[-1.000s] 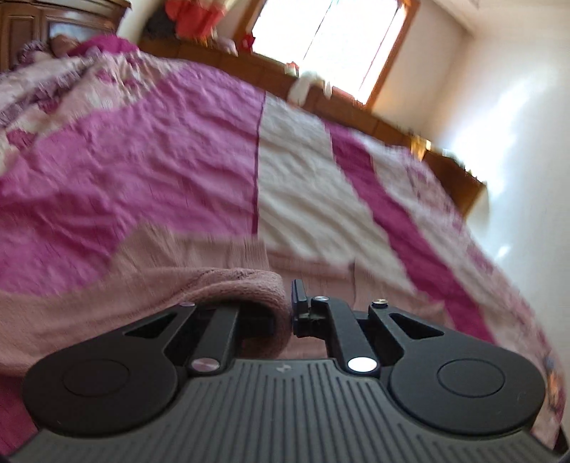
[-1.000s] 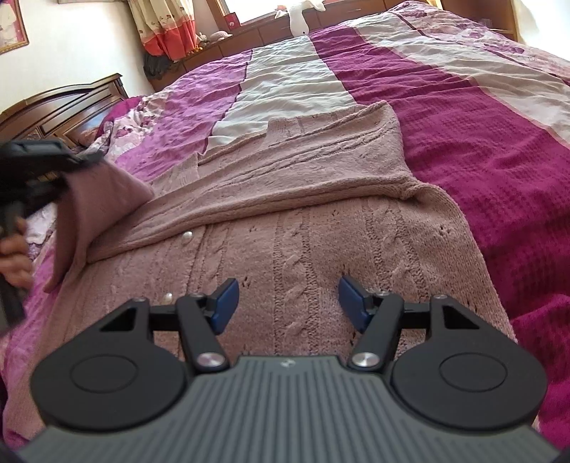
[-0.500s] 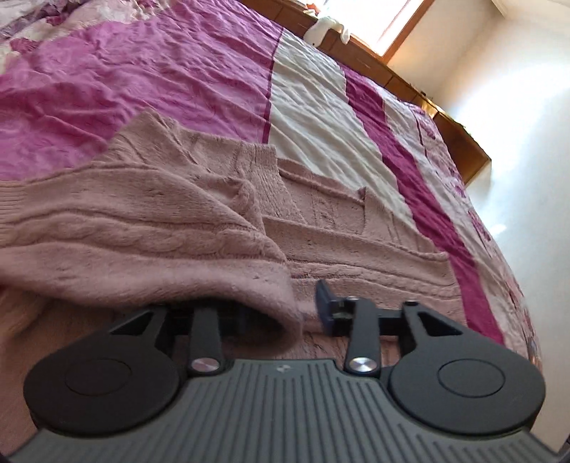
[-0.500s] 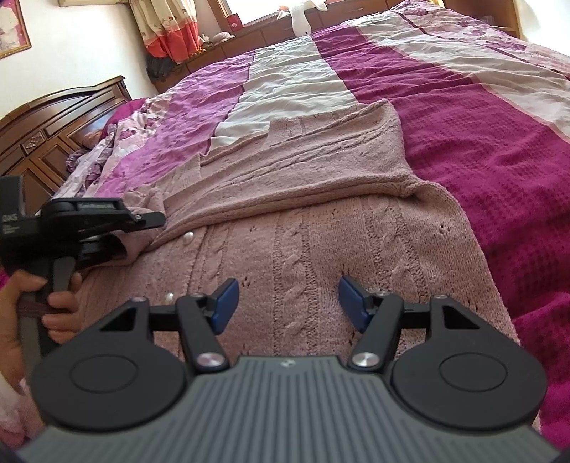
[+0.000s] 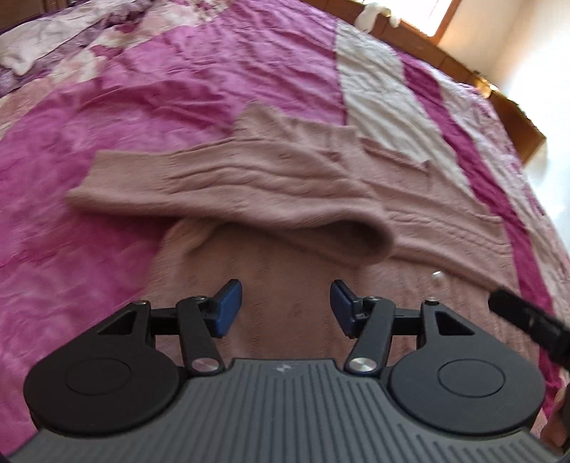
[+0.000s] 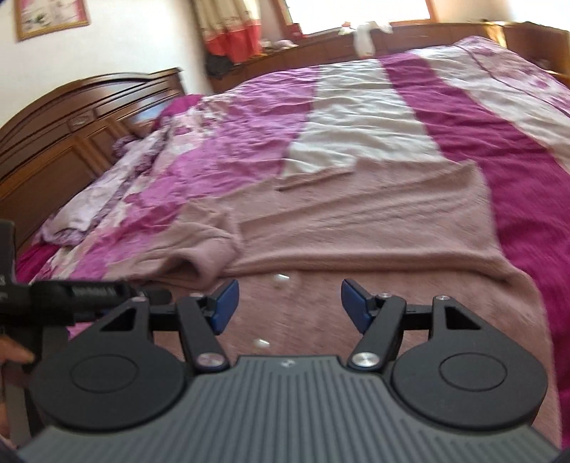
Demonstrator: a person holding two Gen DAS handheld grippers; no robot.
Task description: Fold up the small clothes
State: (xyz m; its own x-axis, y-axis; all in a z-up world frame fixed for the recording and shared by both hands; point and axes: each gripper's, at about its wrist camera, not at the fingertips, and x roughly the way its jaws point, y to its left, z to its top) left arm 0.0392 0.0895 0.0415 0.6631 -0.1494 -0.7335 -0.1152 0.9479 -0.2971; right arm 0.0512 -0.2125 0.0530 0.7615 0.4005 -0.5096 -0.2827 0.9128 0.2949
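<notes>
A dusty pink knitted cardigan (image 5: 302, 185) lies spread on the bed, also in the right wrist view as the cardigan (image 6: 374, 231). Its sleeve (image 5: 221, 181) is folded across the body, cuff opening (image 5: 359, 238) facing me. My left gripper (image 5: 285, 308) hovers over the knit just short of that cuff, jaws opening, nothing between them. My right gripper (image 6: 288, 306) hangs above the button row (image 6: 281, 277), jaws opening a little, empty too. The left gripper's body (image 6: 71, 295) shows at the left edge of the right wrist view, with a hand under it.
The bed has a magenta, white and floral quilt (image 5: 178, 71), quilt (image 6: 356, 117). A wooden headboard (image 6: 71, 121) stands at the left. A low wooden ledge (image 6: 320, 46) runs along the far side below a window, with a white soft toy (image 6: 363, 35). Curtains (image 6: 228, 28) hang at the back.
My left gripper let go of the sleeve cuff, which now lies on the cardigan's body, and drew back with its jaws spread. My right gripper rose and tilted up, so more of the room shows.
</notes>
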